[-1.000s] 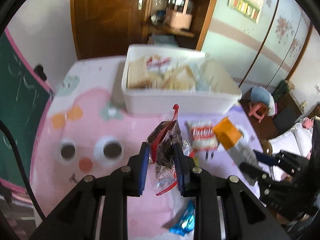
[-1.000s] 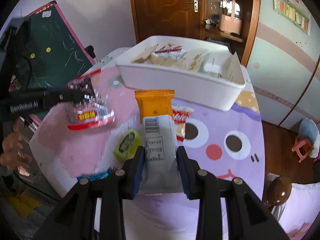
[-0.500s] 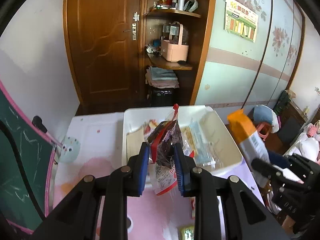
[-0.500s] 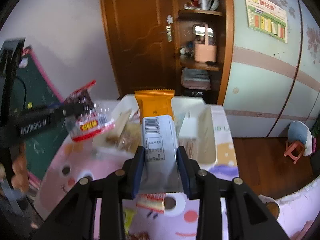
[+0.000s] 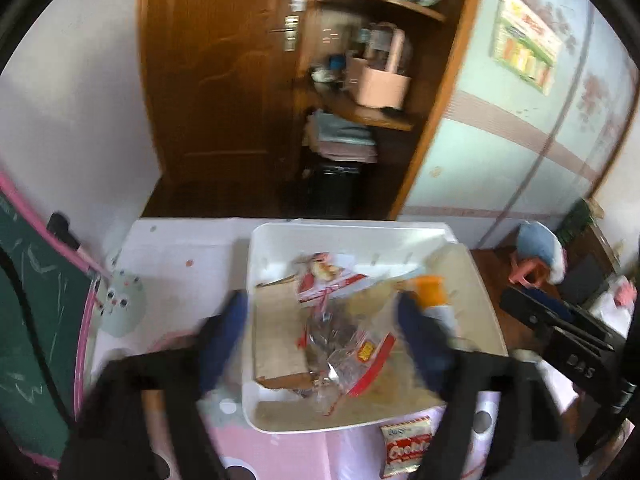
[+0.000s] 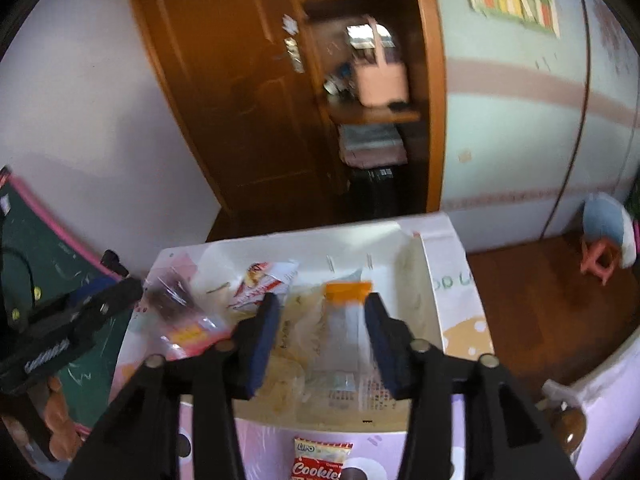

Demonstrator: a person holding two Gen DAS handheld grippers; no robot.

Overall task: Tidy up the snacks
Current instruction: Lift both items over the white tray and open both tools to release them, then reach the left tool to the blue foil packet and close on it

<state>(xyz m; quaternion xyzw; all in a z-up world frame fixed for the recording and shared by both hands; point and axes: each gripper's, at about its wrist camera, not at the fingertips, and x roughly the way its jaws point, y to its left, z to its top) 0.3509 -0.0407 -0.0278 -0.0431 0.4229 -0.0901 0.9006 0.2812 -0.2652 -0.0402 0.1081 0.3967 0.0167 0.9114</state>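
Observation:
A white bin [image 5: 370,234] [image 6: 430,276] on the pink table holds several snack packets. My left gripper [image 5: 324,344] is open above it, and the clear red-trimmed packet [image 5: 344,354] [image 6: 180,320] lies loose in the bin below it. My right gripper [image 6: 320,336] is open above the bin's right half, and the orange-and-grey packet [image 6: 346,308] [image 5: 434,298] lies in the bin between its fingers. Both views are blurred.
A red-and-white cookie packet [image 5: 406,446] [image 6: 320,462] lies on the table in front of the bin. A green chalkboard [image 5: 28,320] stands at the left. A wooden door and shelves [image 5: 372,92] stand behind the table.
Both grippers have opened over the bin and let their packets go. The red-trimmed packet and the orange-and-grey packet now lie in the bin.

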